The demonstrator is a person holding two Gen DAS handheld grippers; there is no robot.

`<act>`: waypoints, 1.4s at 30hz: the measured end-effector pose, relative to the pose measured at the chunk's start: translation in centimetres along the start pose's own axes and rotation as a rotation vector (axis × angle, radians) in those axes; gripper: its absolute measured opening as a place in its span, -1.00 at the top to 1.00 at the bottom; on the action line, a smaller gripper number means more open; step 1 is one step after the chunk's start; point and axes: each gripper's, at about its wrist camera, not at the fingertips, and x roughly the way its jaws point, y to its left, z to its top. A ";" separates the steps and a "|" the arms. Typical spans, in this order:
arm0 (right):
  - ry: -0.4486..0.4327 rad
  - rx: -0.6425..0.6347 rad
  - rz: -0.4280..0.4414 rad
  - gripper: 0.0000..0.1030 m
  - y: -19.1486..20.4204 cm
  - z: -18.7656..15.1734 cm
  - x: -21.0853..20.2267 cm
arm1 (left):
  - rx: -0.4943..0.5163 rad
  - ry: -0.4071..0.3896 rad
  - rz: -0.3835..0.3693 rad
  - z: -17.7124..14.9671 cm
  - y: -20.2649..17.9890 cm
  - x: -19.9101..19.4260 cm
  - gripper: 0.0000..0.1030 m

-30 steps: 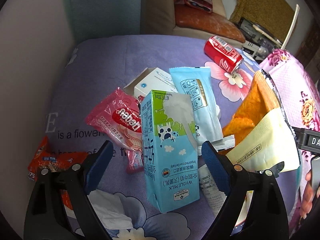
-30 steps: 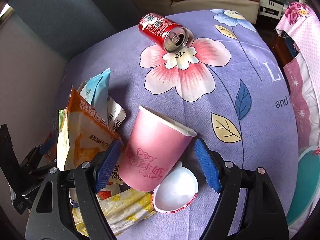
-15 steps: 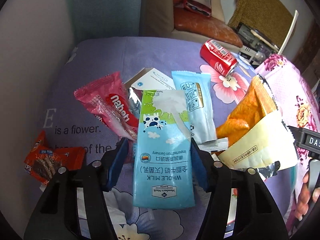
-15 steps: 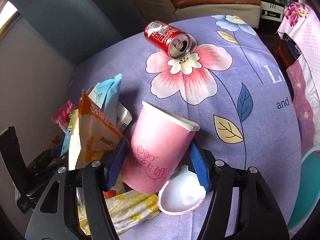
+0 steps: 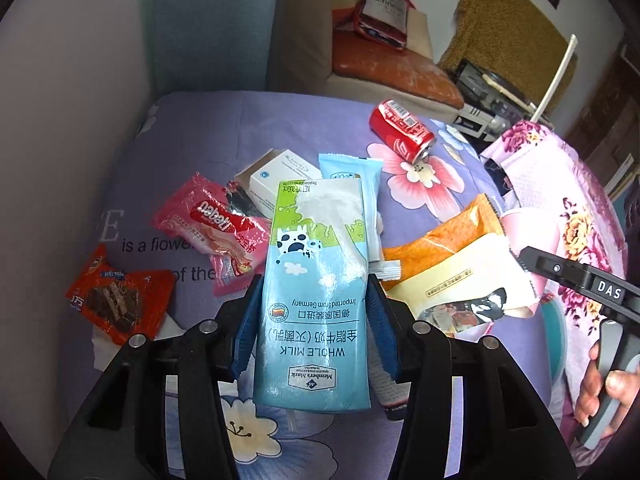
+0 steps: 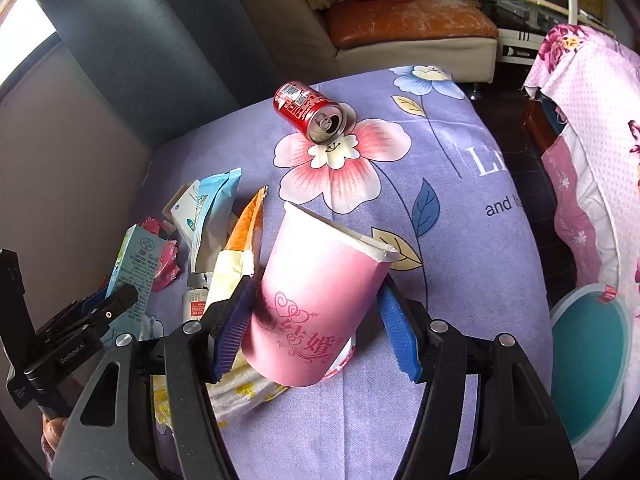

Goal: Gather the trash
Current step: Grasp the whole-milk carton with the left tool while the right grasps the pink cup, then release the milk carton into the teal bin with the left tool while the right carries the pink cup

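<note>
The left gripper (image 5: 312, 332) is clamping the milk carton (image 5: 316, 292) and the right gripper (image 6: 316, 328) is pinching the pink cup (image 6: 320, 300) (rim tilted toward 1 o'clock), both lifting trash off the worktop (image 6: 460, 208) for collection.

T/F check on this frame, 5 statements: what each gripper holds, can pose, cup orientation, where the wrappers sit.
1. The left gripper is clamped on the blue and green whole-milk carton. True.
2. The right gripper is open with nothing between its fingers. False: it is shut on the pink paper cup.
3. The red soda can stands upright. False: it lies on its side on the purple floral cloth, its opened top facing the camera.
4. The pink paper cup is tilted, its rim pointing away from the right gripper. True.
5. The pink Nabati wafer wrapper lies on the cloth, left of the carton in the left wrist view. True.
</note>
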 end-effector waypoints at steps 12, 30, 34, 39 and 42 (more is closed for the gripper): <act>-0.056 0.082 -0.026 -0.16 -5.3 -4.2 -5.1 | 0.131 -0.021 -0.136 -1.4 -7.5 -3.5 0.01; -0.194 0.163 -0.114 -0.16 -13.1 -10.2 -12.2 | 0.356 0.079 -0.196 -6.1 -20.5 -1.3 0.01; -0.220 0.206 -0.137 -0.16 -15.7 -11.4 -13.4 | 0.408 0.114 -0.222 -7.4 -23.7 -0.3 0.01; -0.255 0.259 -0.160 -0.16 -18.9 -12.9 -14.8 | 0.485 0.147 -0.230 -8.9 -27.9 1.1 0.01; -0.272 0.292 -0.174 -0.16 -20.8 -13.7 -15.6 | 0.528 0.164 -0.230 -9.6 -30.2 1.9 0.01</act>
